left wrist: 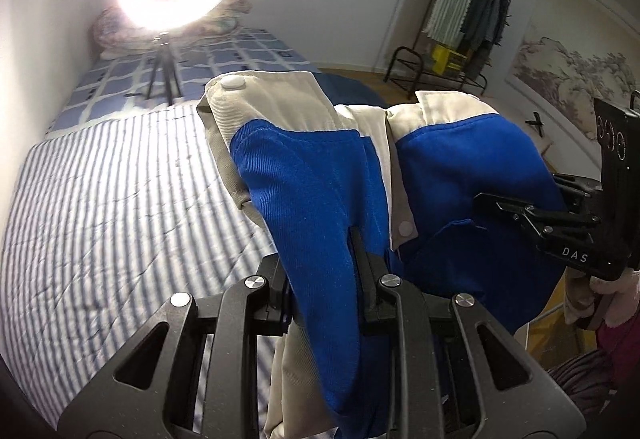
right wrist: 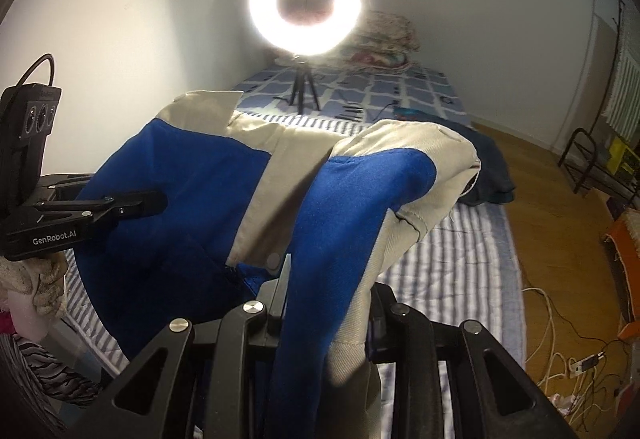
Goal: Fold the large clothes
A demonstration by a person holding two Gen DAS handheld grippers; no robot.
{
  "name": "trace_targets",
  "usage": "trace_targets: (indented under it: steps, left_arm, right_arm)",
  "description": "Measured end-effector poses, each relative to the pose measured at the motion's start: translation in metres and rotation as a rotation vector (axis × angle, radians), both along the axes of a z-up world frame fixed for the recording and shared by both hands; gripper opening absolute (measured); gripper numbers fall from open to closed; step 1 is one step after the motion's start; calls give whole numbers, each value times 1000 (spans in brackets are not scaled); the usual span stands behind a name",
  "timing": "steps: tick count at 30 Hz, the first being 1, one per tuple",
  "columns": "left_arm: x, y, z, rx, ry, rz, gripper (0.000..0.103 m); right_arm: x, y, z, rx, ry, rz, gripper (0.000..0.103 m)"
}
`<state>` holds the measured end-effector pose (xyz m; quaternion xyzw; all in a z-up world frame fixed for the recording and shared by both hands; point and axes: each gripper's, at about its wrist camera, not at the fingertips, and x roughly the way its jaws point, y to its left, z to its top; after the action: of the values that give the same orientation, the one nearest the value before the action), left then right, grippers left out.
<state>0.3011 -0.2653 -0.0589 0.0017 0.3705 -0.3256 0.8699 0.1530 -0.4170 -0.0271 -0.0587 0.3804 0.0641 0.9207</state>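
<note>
A blue and beige jacket (left wrist: 312, 175) with white snap buttons hangs lifted above the striped bed (left wrist: 100, 207). My left gripper (left wrist: 320, 259) is shut on a blue fold of it near the bottom of the left wrist view. My right gripper (right wrist: 324, 291) is shut on another blue and beige fold (right wrist: 352, 199). Each gripper shows in the other's view: the right one (left wrist: 500, 205) at the right edge, the left one (right wrist: 140, 205) at the left edge, both pinching the blue cloth. The jacket's lower part is hidden under the grippers.
A bright ring light on a tripod (right wrist: 306, 5) stands on the bed's far end, by a heap of bedding (right wrist: 384, 39). A dark blue garment (right wrist: 488, 167) lies at the bed's right edge. A clothes rack (left wrist: 464, 19) and cables (right wrist: 560, 339) are on the wooden floor.
</note>
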Motion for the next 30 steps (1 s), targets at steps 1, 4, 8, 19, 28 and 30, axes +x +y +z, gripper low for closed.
trace_targets:
  steps: [1,4,8,19,28,30]
  left_arm:
    - [5,-8,1,-1,-1,-9,21]
    - [26,-31,4,-13,-4,-29,20]
    - [57,-62,5,-38,-4,-47,20]
    - [195,-143,-2,-111,-33,-76,20]
    - [306,-197,-15,-118,-21,-50,20]
    - [328,-202,-17,-128,-19,-33,20]
  right_arm:
    - [3,-7,2,-5,-3,-6,26]
    - [15,-28,5,-18,-11,-26,26]
    - [38,-55,10,-29,-30,-56,26]
    - [160,-124,25,-102,-84,-112,25]
    - [280,-177,18,-89,-78,-127,25]
    - [309,-186,15,-95,-79,-120,25]
